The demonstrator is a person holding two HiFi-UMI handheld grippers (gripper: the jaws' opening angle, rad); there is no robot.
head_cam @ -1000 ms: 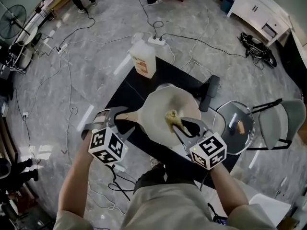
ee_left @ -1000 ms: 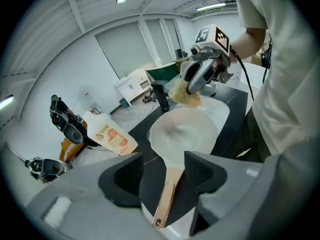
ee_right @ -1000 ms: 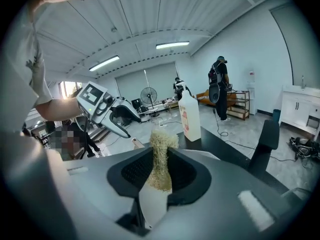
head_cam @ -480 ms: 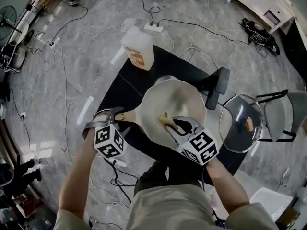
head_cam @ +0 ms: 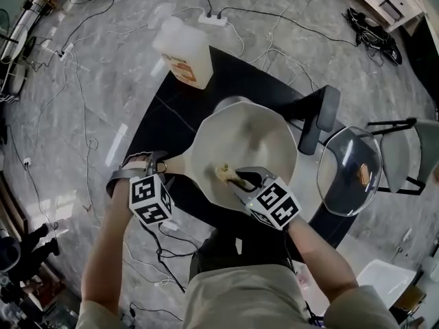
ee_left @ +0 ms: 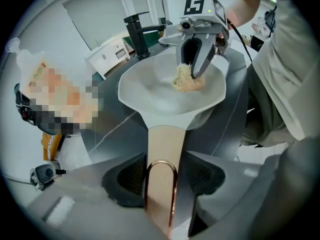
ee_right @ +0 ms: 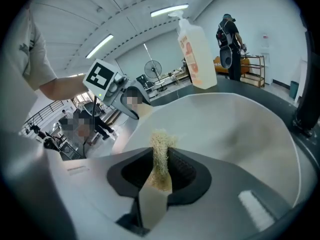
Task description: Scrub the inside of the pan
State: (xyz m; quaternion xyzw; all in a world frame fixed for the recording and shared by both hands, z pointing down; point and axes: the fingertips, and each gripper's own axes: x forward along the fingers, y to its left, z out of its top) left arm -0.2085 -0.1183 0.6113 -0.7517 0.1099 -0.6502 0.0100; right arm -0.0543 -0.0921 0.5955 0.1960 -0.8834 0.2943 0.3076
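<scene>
A cream pan (head_cam: 250, 139) sits on the black table (head_cam: 171, 122). Its tan handle (head_cam: 177, 163) with a copper loop (ee_left: 162, 184) lies between the jaws of my left gripper (head_cam: 162, 163), which are closing, with the pads against the handle's sides (ee_left: 167, 149). My right gripper (head_cam: 241, 179) is shut on a yellowish fibrous scrub pad (head_cam: 225, 174) and presses it onto the pan's inside near the front-left wall. The left gripper view shows that pad (ee_left: 187, 80) on the pan floor (ee_left: 155, 91). In the right gripper view the pad (ee_right: 161, 154) sticks out between the jaws.
A jug of soap (head_cam: 182, 52) stands at the table's far corner. A glass lid (head_cam: 350, 170) lies to the pan's right, a black fixture (head_cam: 314, 118) just behind the pan, and a grey chair (head_cam: 418, 156) beyond. Cables and a power strip (head_cam: 211, 19) cross the floor.
The right gripper has slid the scrub pad leftward across the pan, from the middle toward the handle side. The left gripper has stayed on the handle.
</scene>
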